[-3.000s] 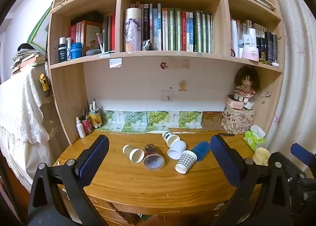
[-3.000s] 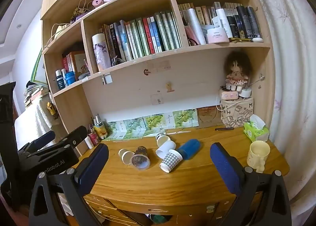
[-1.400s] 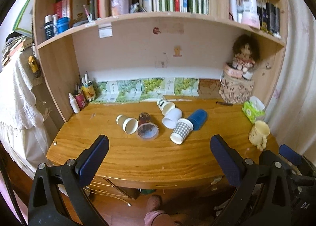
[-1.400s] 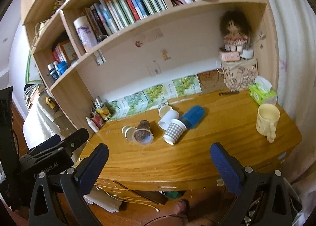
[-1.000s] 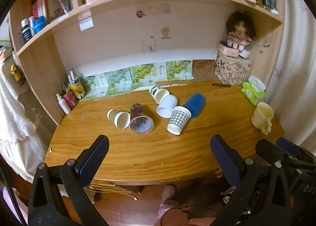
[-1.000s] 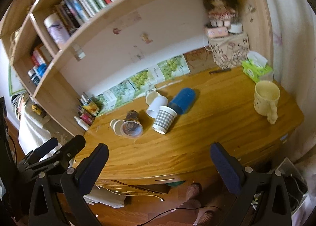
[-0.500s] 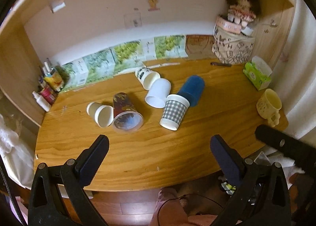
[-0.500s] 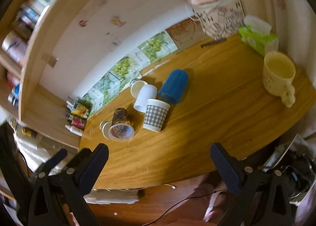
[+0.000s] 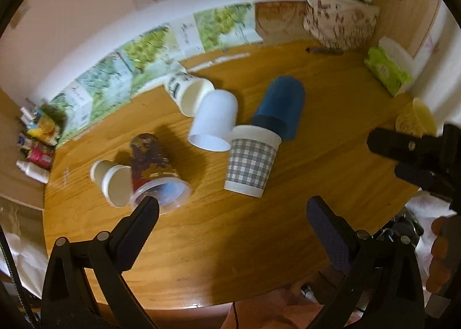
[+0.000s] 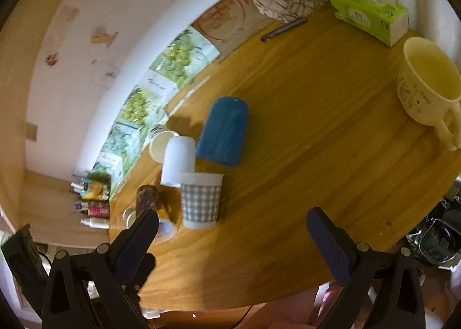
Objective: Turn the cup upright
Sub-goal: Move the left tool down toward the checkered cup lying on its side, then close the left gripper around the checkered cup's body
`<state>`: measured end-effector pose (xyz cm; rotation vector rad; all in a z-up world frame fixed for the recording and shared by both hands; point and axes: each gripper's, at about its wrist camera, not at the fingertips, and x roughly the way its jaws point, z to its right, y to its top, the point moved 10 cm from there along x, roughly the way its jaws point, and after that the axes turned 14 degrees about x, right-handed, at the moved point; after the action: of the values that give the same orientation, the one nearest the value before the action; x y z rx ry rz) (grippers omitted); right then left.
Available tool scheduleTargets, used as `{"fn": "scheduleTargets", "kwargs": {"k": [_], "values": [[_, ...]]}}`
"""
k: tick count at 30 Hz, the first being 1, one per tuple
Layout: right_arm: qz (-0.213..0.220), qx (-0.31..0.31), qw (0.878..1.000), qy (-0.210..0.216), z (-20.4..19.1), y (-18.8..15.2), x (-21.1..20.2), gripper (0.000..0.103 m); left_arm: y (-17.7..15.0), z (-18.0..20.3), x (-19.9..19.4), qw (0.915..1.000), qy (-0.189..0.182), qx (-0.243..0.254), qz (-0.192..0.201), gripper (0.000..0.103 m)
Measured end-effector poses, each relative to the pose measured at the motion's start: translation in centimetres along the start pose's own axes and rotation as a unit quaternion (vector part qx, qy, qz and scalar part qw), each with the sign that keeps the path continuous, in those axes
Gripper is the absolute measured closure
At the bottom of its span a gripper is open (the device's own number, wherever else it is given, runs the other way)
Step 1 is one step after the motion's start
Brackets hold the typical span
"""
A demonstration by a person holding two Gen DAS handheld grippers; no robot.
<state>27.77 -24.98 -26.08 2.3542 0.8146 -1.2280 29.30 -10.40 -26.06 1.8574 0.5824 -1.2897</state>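
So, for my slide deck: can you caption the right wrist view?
Open right tongs hover over a wooden desk with toppled cups, a checked cup and blue cup ahead, a cream mug upright at right.

Bare desk (image 9: 259, 242) across lower centre of the frame, open approach from front edge. Cups crowd the middle: checked cup (image 9: 250, 162), white cup (image 9: 214, 121) and blue cup (image 9: 281, 111) touching; clear cup (image 9: 155, 173) w/ small cup (image 9: 111, 182) at left. Mug (image 10: 426, 84) far right, well apart.

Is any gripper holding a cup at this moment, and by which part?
Nothing is held. The left gripper and the right gripper are both open above the wooden desk, with no cup between their fingers.
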Motion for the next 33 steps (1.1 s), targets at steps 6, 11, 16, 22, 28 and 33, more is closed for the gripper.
{"fn": "scheduleTargets", "kwargs": {"k": [6,11,16,22,28,33], "values": [[-0.008,0.026,0.999,-0.022,0.4,1.6,2.5,0.000,1.3,0.4,3.6,0.9992,-0.021,0.020,-0.027,0.001],[-0.008,0.037,0.999,-0.033,0.8,3.0,4.1,0.000,2.6,0.6,6.6,0.9983,-0.017,0.040,-0.039,0.001],[-0.006,0.047,0.998,-0.043,0.8,4.4,5.3,0.000,3.1,1.4,8.8,0.9965,-0.043,0.043,-0.057,0.003],[-0.006,0.043,0.998,-0.052,0.4,5.0,6.1,0.000,2.8,1.7,10.7,0.9938,-0.064,0.039,-0.083,0.007],[-0.011,0.043,0.997,-0.067,0.6,5.0,6.8,0.000,2.9,1.9,12.0,0.9904,-0.087,0.040,-0.099,0.009],[-0.021,0.055,0.995,-0.075,1.1,4.7,7.0,0.000,3.0,2.1,12.8,0.9883,-0.092,0.049,-0.112,0.016]]}}
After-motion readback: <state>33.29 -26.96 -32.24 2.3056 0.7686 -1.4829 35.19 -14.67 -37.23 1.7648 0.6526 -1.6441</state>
